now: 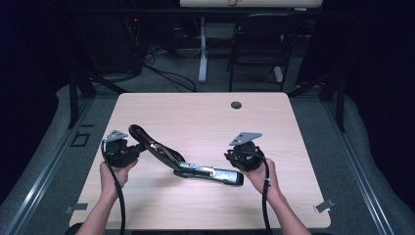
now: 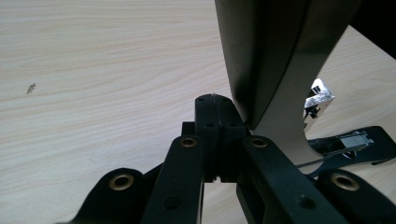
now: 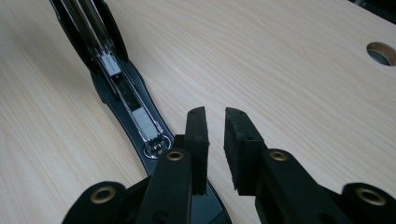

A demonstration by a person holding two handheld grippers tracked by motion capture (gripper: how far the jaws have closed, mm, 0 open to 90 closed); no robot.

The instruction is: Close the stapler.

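Observation:
A long black stapler lies swung wide open on the pale wood table. Its base rests flat and its upper arm slopes up to the left. My left gripper sits at the raised end of that arm. In the left gripper view its pads are pressed together with nothing visible between them, and the stapler arm rises just to their right. My right gripper hovers at the base's near end. Its pads stand a narrow gap apart over the open stapler, with bare table showing between them.
A round cable hole is set in the table's far side, also seen as the cable hole. A dark chair and a white desk leg stand beyond the table. Grey floor surrounds it.

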